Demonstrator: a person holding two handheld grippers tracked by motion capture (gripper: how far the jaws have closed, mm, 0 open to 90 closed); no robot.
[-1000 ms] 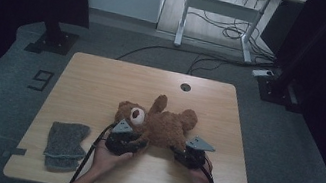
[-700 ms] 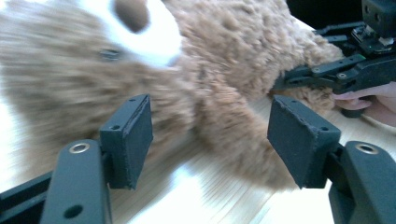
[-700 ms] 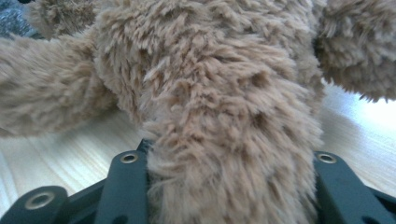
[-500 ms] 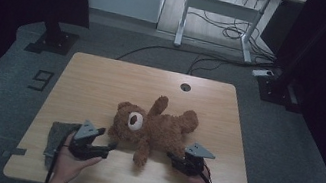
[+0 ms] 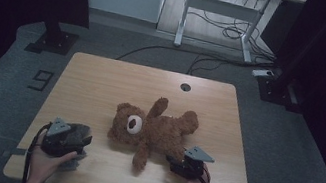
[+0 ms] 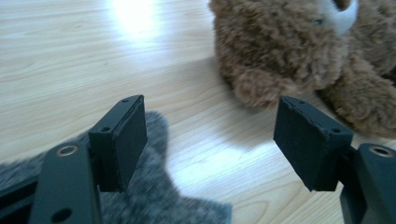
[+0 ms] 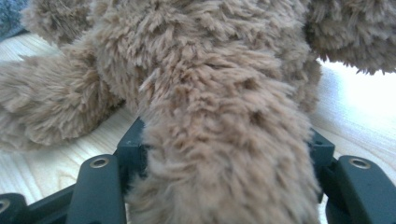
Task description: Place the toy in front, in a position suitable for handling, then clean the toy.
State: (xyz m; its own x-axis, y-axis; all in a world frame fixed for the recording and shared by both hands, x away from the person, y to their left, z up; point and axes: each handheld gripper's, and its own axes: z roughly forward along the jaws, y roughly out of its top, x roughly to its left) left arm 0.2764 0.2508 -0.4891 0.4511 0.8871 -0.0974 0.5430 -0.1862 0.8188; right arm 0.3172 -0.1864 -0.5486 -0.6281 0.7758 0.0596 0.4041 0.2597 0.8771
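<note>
Your left tool (image 5: 72, 137) sat at the near left corner of the pale wooden counter (image 5: 101, 85), its 2 black jaws spread wide apart with nothing between them. In the left gripper view that tool (image 6: 210, 140) hovered over the edge of a grey fuzzy felt-like cloth (image 6: 154, 196), which lay flat on the counter (image 6: 70, 56) just beside the bear's head. The brown curly-furred plush teddy bear (image 5: 154, 129) lay on its back near the middle of the counter, its white muzzle facing up, 1 arm raised toward the far edge and 1 limb stretched toward you. Your right tool (image 5: 177, 166) rested at the near right, against the bear. In the right gripper view its jaws were clamped on a thick furry limb of the bear (image 7: 224, 140).
</note>
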